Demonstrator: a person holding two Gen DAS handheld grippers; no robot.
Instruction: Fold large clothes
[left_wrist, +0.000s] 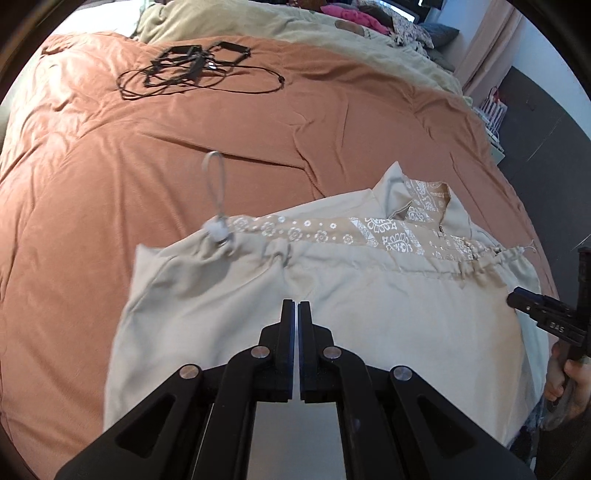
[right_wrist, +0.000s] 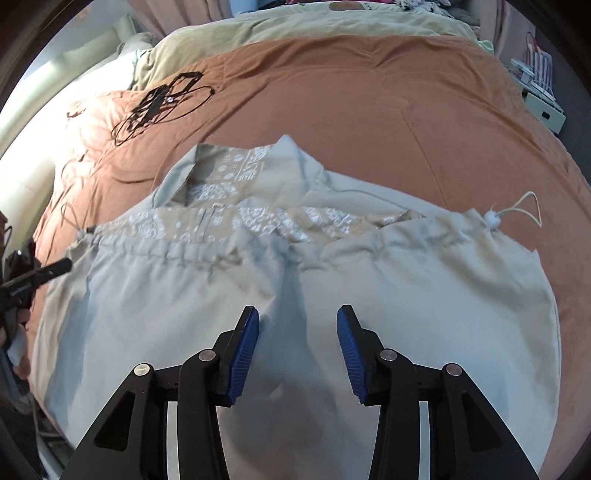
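Observation:
A pale beige jacket (left_wrist: 369, 314) (right_wrist: 406, 295) lies flat on the orange duvet (left_wrist: 184, 147) (right_wrist: 369, 92), its hem folded up so the tan paisley lining and the collar show. A white drawcord toggle (left_wrist: 218, 230) (right_wrist: 493, 218) with its loop sticks out at one corner. My left gripper (left_wrist: 297, 306) hovers over the middle of the jacket, shut with nothing between its fingers; it also pokes in at the left edge of the right wrist view (right_wrist: 62, 266). My right gripper (right_wrist: 297, 317) is open above the fabric, blue pads apart and nothing between them. Its tip (left_wrist: 517, 297) shows at the jacket's right edge.
Black cables and straps (left_wrist: 192, 66) (right_wrist: 159, 103) lie tangled at the far left of the duvet. An olive blanket (left_wrist: 258, 22) (right_wrist: 295, 22) and a pile of clothes (left_wrist: 351, 14) are beyond. A white rack (left_wrist: 491, 110) (right_wrist: 539, 96) stands off the bed's right side.

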